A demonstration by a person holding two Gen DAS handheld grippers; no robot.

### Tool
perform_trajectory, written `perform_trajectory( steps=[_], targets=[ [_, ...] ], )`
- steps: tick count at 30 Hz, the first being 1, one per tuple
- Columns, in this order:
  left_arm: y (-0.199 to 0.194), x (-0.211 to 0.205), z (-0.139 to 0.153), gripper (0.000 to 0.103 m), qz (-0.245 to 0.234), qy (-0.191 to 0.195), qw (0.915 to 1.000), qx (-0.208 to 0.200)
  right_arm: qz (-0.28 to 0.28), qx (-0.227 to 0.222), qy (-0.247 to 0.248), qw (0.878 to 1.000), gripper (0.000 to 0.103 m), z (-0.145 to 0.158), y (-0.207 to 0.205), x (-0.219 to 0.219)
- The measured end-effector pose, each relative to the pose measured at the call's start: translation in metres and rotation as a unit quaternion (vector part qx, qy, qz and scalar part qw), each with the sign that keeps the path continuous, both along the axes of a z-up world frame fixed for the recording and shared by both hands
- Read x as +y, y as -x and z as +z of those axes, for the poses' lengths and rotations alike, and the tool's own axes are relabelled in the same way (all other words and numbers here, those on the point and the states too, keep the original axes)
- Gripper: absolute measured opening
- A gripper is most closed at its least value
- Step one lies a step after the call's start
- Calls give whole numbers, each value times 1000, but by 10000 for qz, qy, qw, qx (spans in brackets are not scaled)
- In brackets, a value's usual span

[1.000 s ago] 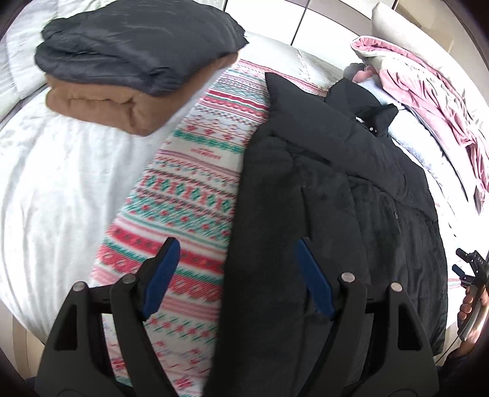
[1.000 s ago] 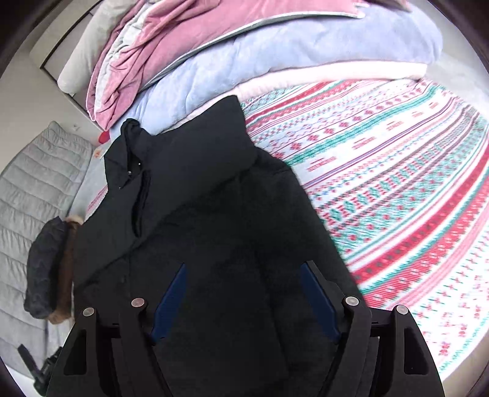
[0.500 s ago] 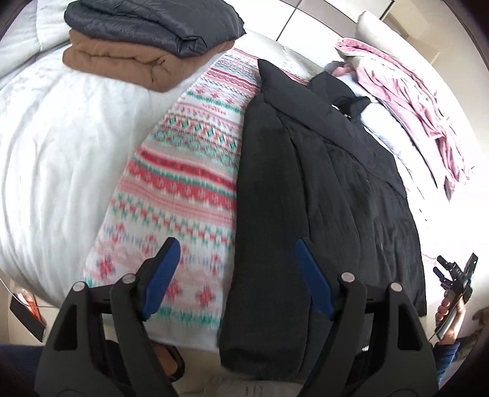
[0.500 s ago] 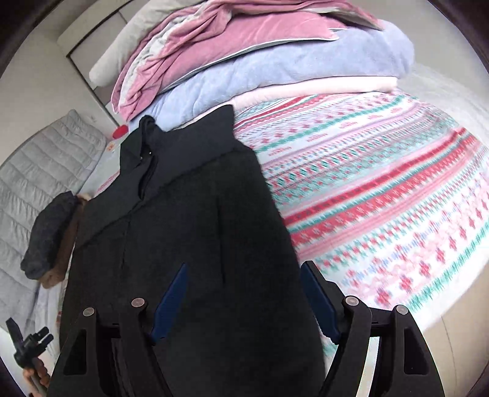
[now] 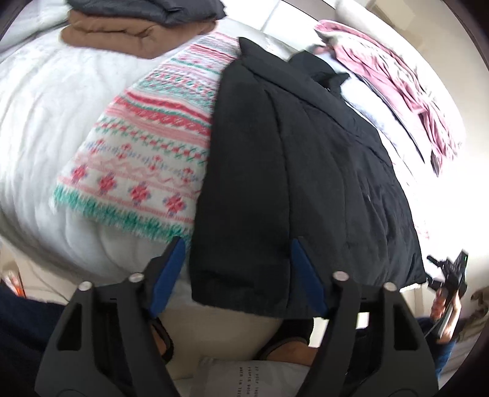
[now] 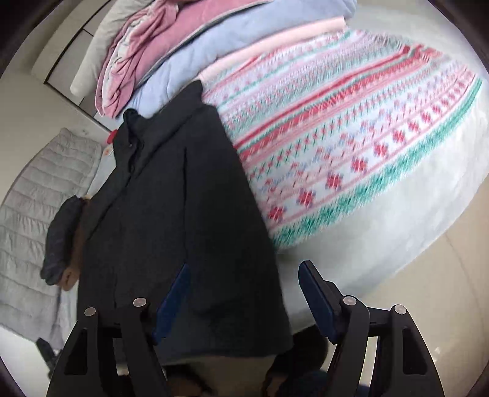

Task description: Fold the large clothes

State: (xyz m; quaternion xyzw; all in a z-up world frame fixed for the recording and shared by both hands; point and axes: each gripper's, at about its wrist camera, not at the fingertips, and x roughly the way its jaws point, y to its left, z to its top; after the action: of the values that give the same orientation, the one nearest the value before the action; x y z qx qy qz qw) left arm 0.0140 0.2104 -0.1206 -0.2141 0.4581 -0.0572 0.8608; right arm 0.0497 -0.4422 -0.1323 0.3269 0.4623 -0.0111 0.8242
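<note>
Bright, even daylight with motion blur throughout (strongest on the patterned blanket (image 6: 351, 146)) and fisheye-bent edges.

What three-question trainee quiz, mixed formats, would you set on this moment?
1. True or false: the left gripper is shut on the black coat.
2. Multiple choice: the coat lies on A) a striped towel, B) a patterned blanket, C) a bare floor.
3. Fill in: at the far corner of the bed, a dark folded garment sits on top of a ____ one.

Key: 1 false, both grippers are open and hold nothing, the right gripper too; 2 B; 3 brown.
</note>
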Motion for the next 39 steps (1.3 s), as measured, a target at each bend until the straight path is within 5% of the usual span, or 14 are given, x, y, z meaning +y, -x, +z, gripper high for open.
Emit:
perform_trajectory(
  steps=[11,17,21,29,32,34,39],
  targets=[
    [36,14,-11,65,428,418,9981,-163,-370,27,-531,9979,74,-23,26,23],
    [34,3,-21,64,288,560,9980,-75,-556,-212,-748,9954,75,-23,25,25],
    [41,-3,-22,63,147,460,9988,-77,-602,-628,-988,9913,74,-17,37,21],
    [36,-29,-36,63,-227,-396,9987,230,-684,-445,-873,9928,74,-25,38,25],
    [29,-36,-35,48,-172,-663,9975,196,-789,-543,-803,9922,59,-24,40,22],
    [26,-33,-33,39,-72,-655,9977,168,-814,-707,-794,9910,21,-20,42,22],
    [23,-28,-22,11,38,-568,9984,-22,-623,-951,-766,9906,10,-13,40,26]
  ],
)
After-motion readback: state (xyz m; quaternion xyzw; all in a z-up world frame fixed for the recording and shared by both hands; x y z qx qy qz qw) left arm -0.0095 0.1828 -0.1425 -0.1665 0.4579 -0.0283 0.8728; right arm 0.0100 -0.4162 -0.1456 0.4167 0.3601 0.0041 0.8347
